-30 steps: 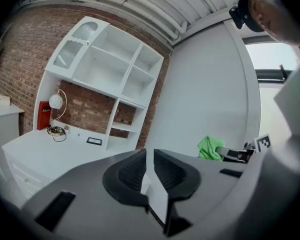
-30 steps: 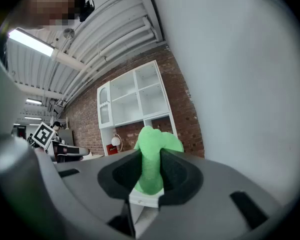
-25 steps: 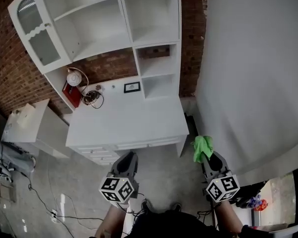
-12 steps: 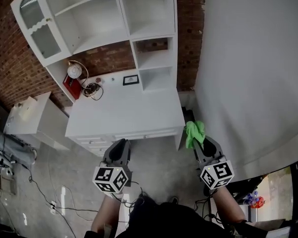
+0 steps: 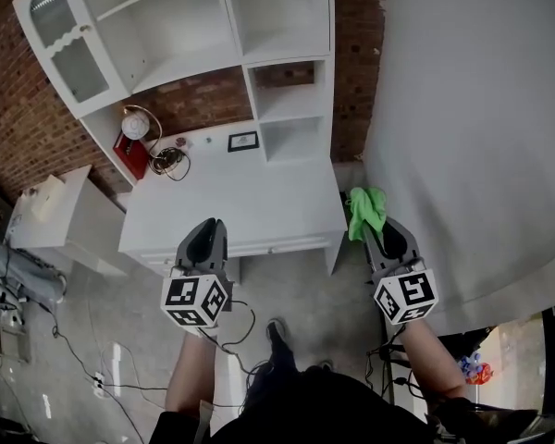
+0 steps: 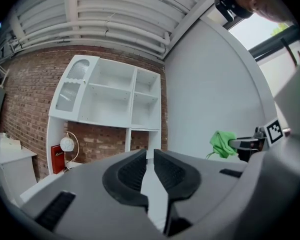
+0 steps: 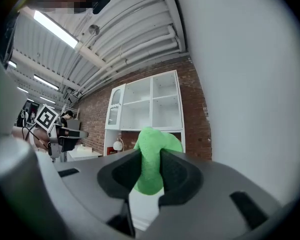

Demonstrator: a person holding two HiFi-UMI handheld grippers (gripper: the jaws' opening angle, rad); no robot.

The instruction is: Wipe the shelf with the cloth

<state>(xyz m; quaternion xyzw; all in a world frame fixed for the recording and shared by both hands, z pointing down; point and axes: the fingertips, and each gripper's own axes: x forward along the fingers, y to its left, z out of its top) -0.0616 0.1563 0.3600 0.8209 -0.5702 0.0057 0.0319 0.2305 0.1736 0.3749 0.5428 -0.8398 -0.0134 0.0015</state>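
The white shelf unit (image 5: 259, 54) stands against a brick wall above a white desk (image 5: 231, 211); it also shows in the left gripper view (image 6: 115, 99) and the right gripper view (image 7: 150, 106). My right gripper (image 5: 381, 229) is shut on a bright green cloth (image 5: 365, 209), bunched between its jaws (image 7: 151, 176) and sticking out above them (image 7: 152, 149). It hangs just off the desk's right front corner. My left gripper (image 5: 206, 234) is at the desk's front edge, its jaws (image 6: 150, 171) shut with nothing between them. Neither gripper touches the shelf.
On the desk's back left are a white globe lamp (image 5: 134, 125), a red book (image 5: 129, 155) and a tangle of cable (image 5: 171, 165); a small framed picture (image 5: 243, 141) stands mid-back. A white side cabinet (image 5: 55, 220) is at left, a grey wall (image 5: 472, 109) at right. Cables lie on the floor.
Both grippers have moved forward to the desk's front edge. The green cloth stays held in the right gripper. A foot has stepped forward on the floor.
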